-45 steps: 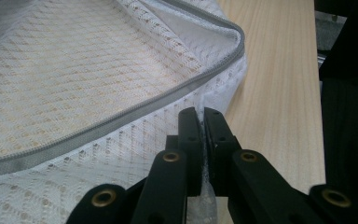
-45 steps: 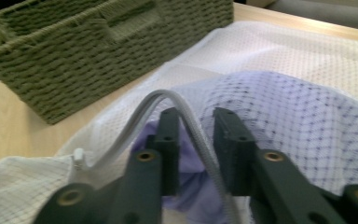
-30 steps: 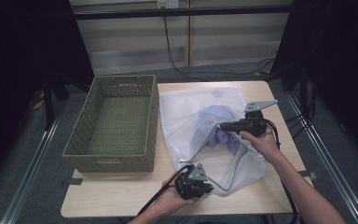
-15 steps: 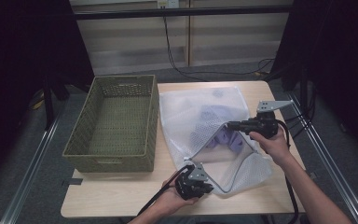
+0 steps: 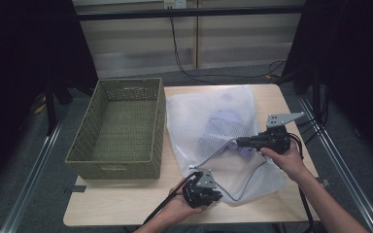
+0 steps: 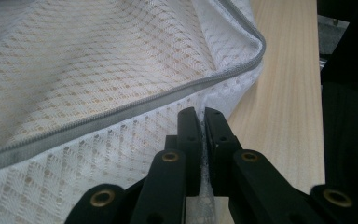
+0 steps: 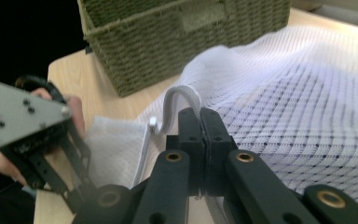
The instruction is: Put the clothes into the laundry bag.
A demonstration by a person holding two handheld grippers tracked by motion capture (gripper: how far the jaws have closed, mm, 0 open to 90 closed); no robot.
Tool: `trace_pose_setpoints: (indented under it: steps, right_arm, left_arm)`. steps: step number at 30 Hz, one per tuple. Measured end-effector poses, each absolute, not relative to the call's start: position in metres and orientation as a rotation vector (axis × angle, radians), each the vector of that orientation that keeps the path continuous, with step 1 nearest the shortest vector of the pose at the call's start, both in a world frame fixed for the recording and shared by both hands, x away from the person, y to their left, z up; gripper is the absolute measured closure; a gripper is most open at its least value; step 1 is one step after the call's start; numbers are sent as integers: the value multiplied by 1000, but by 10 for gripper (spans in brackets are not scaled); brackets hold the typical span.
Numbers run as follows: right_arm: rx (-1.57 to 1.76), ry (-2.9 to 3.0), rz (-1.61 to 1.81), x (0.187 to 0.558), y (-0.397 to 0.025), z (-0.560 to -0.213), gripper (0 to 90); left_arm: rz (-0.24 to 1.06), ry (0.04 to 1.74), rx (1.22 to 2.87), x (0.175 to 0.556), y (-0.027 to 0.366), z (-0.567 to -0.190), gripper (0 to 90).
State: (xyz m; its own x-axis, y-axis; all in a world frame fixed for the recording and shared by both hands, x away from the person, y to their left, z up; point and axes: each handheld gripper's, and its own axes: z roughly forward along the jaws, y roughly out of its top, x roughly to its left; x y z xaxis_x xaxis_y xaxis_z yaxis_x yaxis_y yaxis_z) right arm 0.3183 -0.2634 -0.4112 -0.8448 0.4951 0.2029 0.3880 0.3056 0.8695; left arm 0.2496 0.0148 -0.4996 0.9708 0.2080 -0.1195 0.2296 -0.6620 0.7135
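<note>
Between the two hands, the mesh laundry bag (image 5: 223, 141) had its zipper edge (image 5: 213, 155) stretched from the left gripper (image 5: 205, 186), clamped on mesh near the front corner, up to the right gripper (image 5: 243, 142), pinched on the zipper band.

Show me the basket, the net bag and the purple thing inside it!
basket (image 5: 119, 127), high view, its woven floor.
net bag (image 5: 209, 109), high view, its upper mesh.
purple thing (image 5: 226, 118), high view, seen through the mesh.
</note>
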Motion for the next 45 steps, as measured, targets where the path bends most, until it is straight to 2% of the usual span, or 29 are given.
trace_pose_setpoints:
  steps: [12,33,39,45]
  right_arm:
    - [816,2541,1524,293,-256,-435,893]
    - [895,2667,1344,299,-252,-481,881]
    - [907,2692,1226,303,-252,-490,836]
    - [931,2646,1327,304,-260,-485,730]
  left_arm:
    - [-34,305,2303,250,14,-500,865]
    - [-46,300,2307,250,15,-500,838]
    - [-43,298,2323,250,15,-498,805]
    - [-18,324,2266,250,22,-481,699]
